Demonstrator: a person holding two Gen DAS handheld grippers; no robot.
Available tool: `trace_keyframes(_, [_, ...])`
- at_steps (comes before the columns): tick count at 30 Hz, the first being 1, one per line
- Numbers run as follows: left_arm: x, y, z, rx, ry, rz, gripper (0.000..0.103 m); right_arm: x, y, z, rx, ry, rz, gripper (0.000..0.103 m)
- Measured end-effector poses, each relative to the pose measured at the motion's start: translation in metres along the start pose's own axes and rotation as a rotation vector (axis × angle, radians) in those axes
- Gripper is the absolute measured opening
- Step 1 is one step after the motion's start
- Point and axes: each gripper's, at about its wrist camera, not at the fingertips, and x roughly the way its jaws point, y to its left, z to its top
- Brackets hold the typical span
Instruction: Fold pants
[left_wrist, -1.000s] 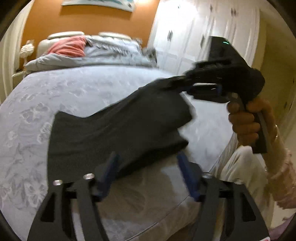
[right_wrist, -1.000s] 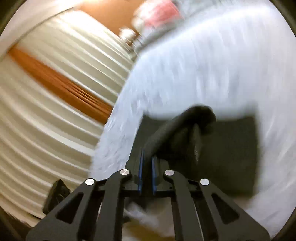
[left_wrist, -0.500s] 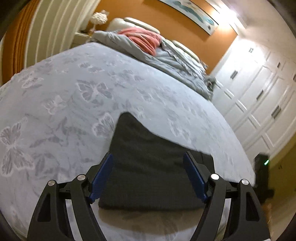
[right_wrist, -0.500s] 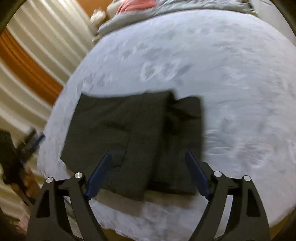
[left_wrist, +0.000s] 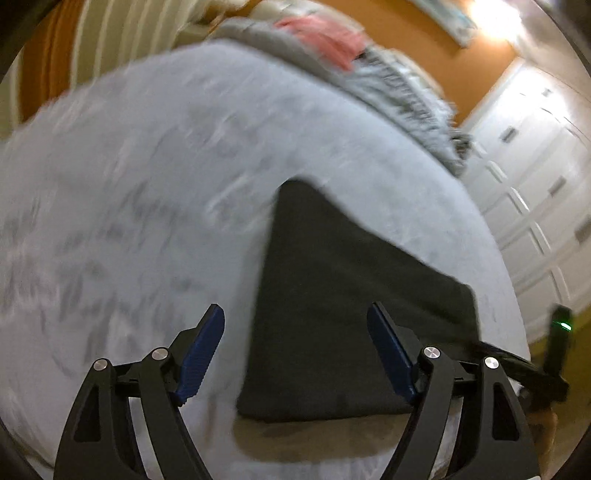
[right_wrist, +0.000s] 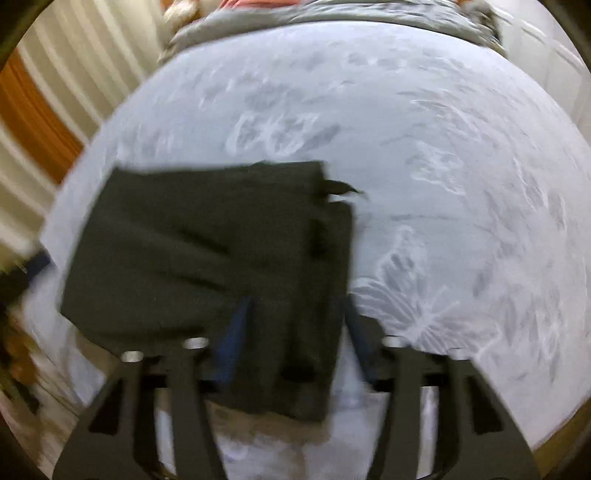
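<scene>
Right wrist view has the black pants (right_wrist: 207, 258) folded on the bed (right_wrist: 443, 147) near its front edge, right tongs (right_wrist: 291, 328) just opened wide around one end, left tongs (left_wrist: 295, 350) wide and empty. I'd pinch all layers at the edge so nothing slips.

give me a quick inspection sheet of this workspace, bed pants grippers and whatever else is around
surface: bed with pale butterfly-print cover, blurred in both views
job's things: dark pants folded into a flat block near the bed's near edge; a small strip sticks out at one corner
clutter: grey blanket and pink cloth bunched at the far end
grippers: left gripper open above the pants' edge, holding nothing; right gripper open, jaws have just been opening, pants lie below between them, not gripped
cables: nothing seen
surroundings: orange wall, white wardrobe doors, striped curtain
</scene>
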Motion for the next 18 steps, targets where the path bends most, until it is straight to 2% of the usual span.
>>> trace_keyframes(2, [0.011,0.011,-0.003,-0.053,0.06,-0.03,0.077,-0.007,-0.002,-0.004,0.011,-0.042,0.002,0.094])
trace_keyframes(4, [0.026,0.017,-0.008,-0.094,0.128,-0.06,0.077,0.002,-0.011,-0.015,0.032,0.004,0.042,0.094])
trace_keyframes(5, [0.032,0.017,-0.01,-0.101,0.141,-0.058,0.077,0.018,-0.015,-0.019,0.065,0.045,0.072,0.094])
trace_keyframes(7, [0.034,0.009,-0.012,-0.07,0.103,-0.038,0.075,0.042,-0.023,-0.026,0.151,0.123,0.121,0.094])
trace_keyframes(8, [0.037,0.001,-0.011,-0.018,0.106,-0.063,0.066,0.042,-0.023,-0.025,0.185,0.101,0.136,0.092])
trace_keyframes(9, [0.04,-0.006,-0.011,0.023,0.13,-0.089,0.026,0.039,-0.016,-0.021,0.149,0.085,0.162,0.055])
trace_keyframes(10, [0.042,-0.008,-0.009,0.05,0.142,-0.087,0.021,0.035,-0.008,-0.018,0.12,0.088,0.207,0.036])
trace_keyframes(11, [0.039,-0.009,-0.008,0.056,0.123,-0.082,0.018,0.021,-0.002,-0.012,0.121,0.047,0.202,0.028])
trace_keyframes(12, [0.027,-0.011,-0.005,0.071,0.095,-0.095,0.007,0.007,0.004,-0.009,0.107,0.012,0.228,0.026])
trace_keyframes(14, [-0.01,-0.014,0.0,0.093,0.04,-0.158,0.005,-0.024,0.011,-0.01,0.1,-0.044,0.305,0.025])
trace_keyframes(16, [-0.042,-0.007,-0.006,0.074,0.019,-0.205,0.005,-0.045,0.021,-0.021,0.058,-0.056,0.342,0.025])
trace_keyframes(17, [-0.051,-0.003,-0.01,0.073,0.017,-0.206,0.006,-0.045,0.024,-0.027,0.041,-0.035,0.347,0.027])
trace_keyframes(18, [-0.059,0.006,-0.019,0.068,0.02,-0.198,0.007,-0.04,0.025,-0.036,0.019,0.0,0.338,0.037])
